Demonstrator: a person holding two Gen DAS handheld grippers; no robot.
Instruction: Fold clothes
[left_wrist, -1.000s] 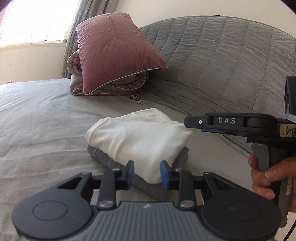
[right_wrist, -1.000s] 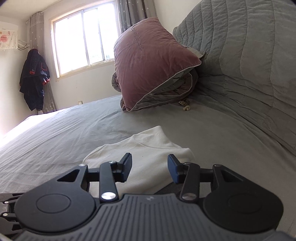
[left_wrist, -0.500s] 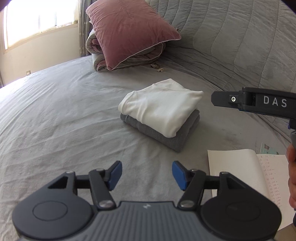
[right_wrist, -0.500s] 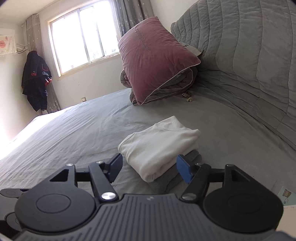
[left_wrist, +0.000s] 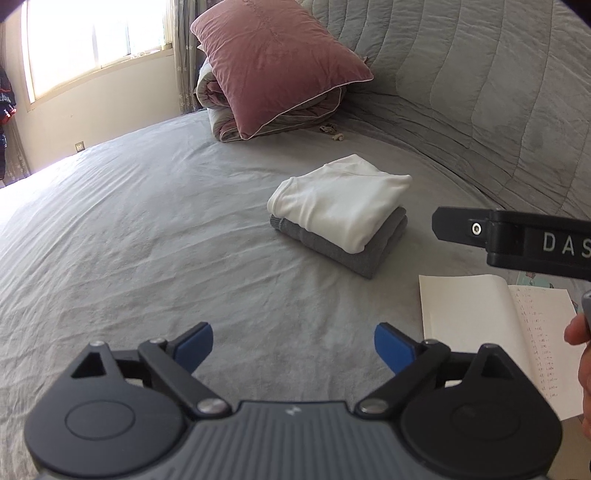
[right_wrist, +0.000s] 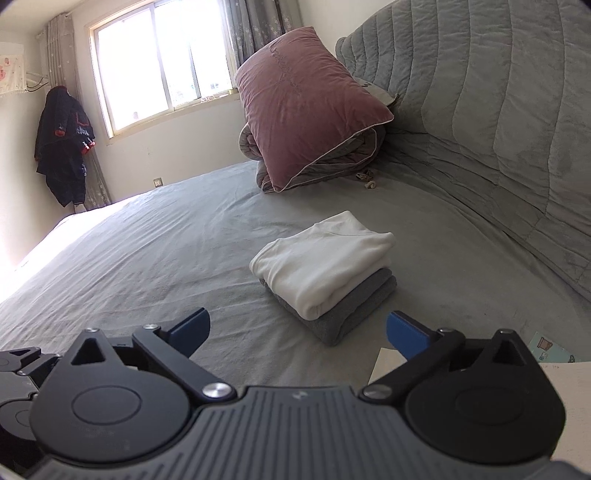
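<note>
Folded white cotton top (left_wrist: 341, 206) sits square on the folded grey knit garment (left_wrist: 354, 251); the two-piece stack rests on the grey bed sheet (left_wrist: 147, 221), mid-bed, well short of the dusty-pink velvet pillow (left_wrist: 277, 62) and rolled quilt at the head.

Left gripper (left_wrist: 293, 341): blue-padded fingers (left_wrist: 194, 341) spread wide, nothing held. Right gripper (right_wrist: 297, 330): likewise wide open, empty, hovering above the sheet near the stack's front corner.

Open lined notebook (left_wrist: 480, 332) lies on the sheet just right of the stack, not touching it.

My read: the fold looks finished; the step in hand is clearing away cleanly. Advice to myself: keep both sets of fingers open and high, so no pad snags the white top's loose rolled edge and drags it off the grey layer. Mind the notebook on the right. No further unfolded clothing shows on the bed, though the view does not cover the near edge, so I may be missing a piece.
</note>
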